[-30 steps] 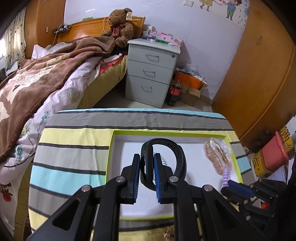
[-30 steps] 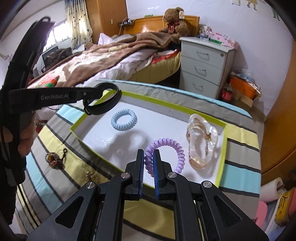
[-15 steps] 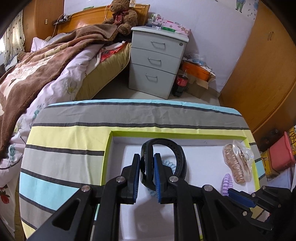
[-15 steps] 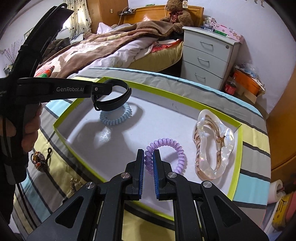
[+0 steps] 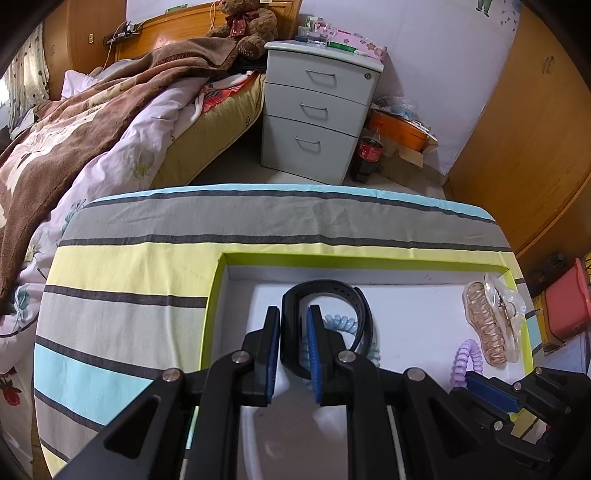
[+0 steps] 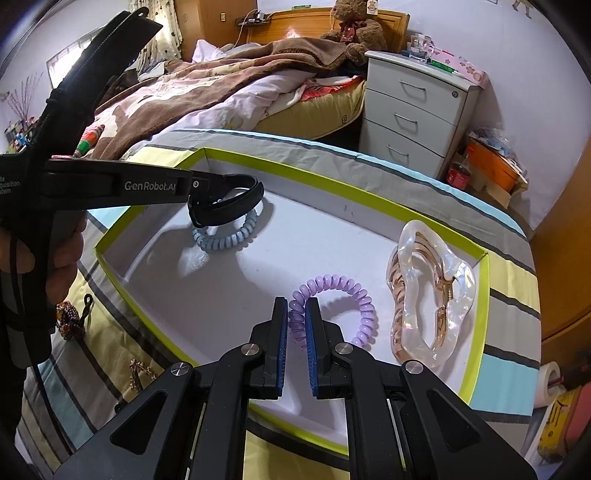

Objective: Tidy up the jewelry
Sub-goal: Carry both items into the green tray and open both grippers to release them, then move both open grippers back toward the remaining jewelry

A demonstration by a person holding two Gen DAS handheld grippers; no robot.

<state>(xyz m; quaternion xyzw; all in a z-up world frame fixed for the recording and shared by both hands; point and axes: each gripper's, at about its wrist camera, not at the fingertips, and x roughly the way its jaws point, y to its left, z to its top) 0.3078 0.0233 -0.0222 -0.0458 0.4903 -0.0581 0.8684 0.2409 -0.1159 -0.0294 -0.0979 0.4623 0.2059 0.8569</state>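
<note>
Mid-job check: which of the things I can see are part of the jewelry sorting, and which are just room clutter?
Part of the job:
- black band in the left hand-held gripper
- purple coil tie in the right hand-held gripper
- blue coil tie
- clear claw clip
- white tray
- beaded trinkets on the cloth

Just lying about:
- teddy bear
- drawer unit
- cola bottle

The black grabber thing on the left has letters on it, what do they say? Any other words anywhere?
"GenRobot.AI" in white, on the side of the black left gripper holding the black strap band.
"...ta ...quisition ...stem", cut-off white words on the same gripper's handle, only partly readable.
Red label of the dark cola bottle by the white bedside drawers: too small to read.
Pink flowered box on the drawers: no readable words.
</note>
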